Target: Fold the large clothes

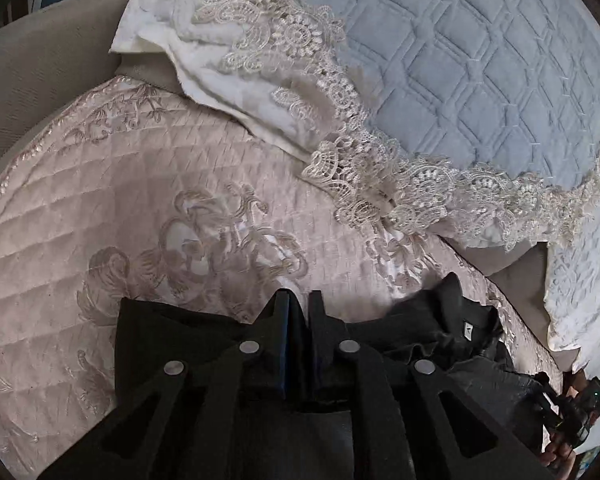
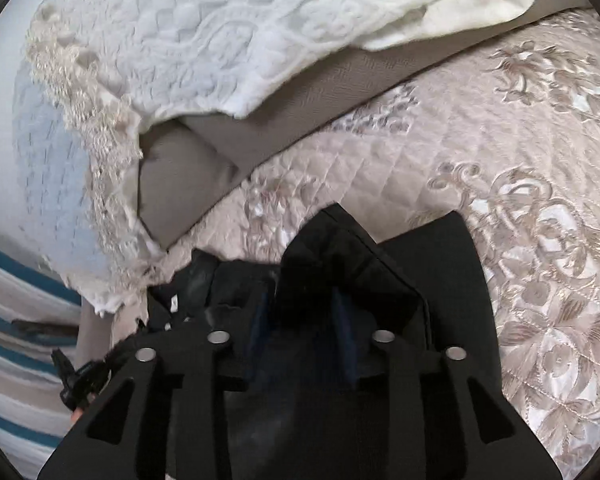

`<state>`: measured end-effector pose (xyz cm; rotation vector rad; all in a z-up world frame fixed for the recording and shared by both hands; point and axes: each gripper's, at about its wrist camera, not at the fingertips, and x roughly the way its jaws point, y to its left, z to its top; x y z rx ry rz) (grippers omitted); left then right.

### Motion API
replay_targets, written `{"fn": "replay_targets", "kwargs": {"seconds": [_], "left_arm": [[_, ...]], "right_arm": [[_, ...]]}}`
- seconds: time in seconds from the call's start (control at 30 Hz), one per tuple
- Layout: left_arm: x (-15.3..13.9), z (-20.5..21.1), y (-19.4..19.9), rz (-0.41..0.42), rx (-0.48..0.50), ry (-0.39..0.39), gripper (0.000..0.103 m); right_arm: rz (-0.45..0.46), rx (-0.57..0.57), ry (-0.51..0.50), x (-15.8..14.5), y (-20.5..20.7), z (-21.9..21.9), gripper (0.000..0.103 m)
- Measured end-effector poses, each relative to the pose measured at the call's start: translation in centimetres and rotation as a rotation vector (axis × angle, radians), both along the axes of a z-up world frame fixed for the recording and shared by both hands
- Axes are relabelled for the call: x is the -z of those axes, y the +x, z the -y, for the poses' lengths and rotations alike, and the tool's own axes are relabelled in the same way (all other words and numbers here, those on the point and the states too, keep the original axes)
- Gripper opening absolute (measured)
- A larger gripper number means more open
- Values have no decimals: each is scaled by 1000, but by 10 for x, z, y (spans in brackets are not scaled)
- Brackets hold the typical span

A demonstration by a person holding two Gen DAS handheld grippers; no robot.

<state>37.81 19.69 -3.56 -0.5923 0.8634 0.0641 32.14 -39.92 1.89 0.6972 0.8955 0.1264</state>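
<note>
The quilted pink cover [image 1: 100, 200] carries the black garment [image 1: 452, 320], which lies bunched near the lace-edged pillow [image 1: 380, 184]; folding looks unfinished. The left tool [image 1: 298, 300] is nearly closed, pinching dark cloth. The right tool [image 2: 300, 300] stands partly open around a raised fold, seemingly releasing.
</note>
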Motion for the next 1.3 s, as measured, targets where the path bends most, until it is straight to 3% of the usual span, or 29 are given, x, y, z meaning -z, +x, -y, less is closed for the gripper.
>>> {"fn": "replay_targets", "kwargs": {"seconds": [0.07,0.1,0.13,0.2,0.33,0.4,0.5,0.57,0.6,0.63,0.67,0.73,0.83,0.9,0.97,1.1,1.3], "left_arm": [[-18,0,-16,69,6,20,22],[-28,0,-24,96,0,45,33],[-37,-1,-30,120,-7,63,47],[-50,-3,-39,159,-15,77,62],[-52,13,-23,99,72,158,63],[-42,27,-2,36,139,196,63],[-20,36,22,-57,160,242,63],[-7,39,34,-115,166,248,60],[-2,43,36,-141,170,266,38],[1,47,37,-155,176,299,7],[0,51,35,-144,185,331,5],[-12,52,25,-44,177,356,4],[-27,35,11,70,82,321,4],[-23,29,14,74,30,318,4],[-9,30,20,31,-6,407,0],[24,16,26,-82,-51,350,0],[-11,9,-32,43,-48,297,1]], "right_arm": [[76,-33,-21,-16,-14,-2,54],[103,-48,-60,-23,-20,-3,58],[126,-63,-121,-31,-29,-4,59],[126,-74,-197,-36,-33,-3,59],[50,-95,-302,-25,-23,1,59],[25,-118,-336,-18,-14,-1,59],[-35,-156,-371,-4,4,-5,59],[-84,-177,-376,3,15,-5,58],[-95,-189,-388,4,18,-7,42],[-89,-191,-412,2,19,-9,6],[-70,-195,-416,-2,19,-12,5],[3,-194,-430,-14,15,-19,4],[72,-148,-439,-23,14,-17,4],[51,-103,-404,-13,22,-8,4],[3,-90,-427,4,32,-10,5],[-67,-56,-405,29,35,-2,23],[60,-2,-370,-16,-24,6,54]]}}
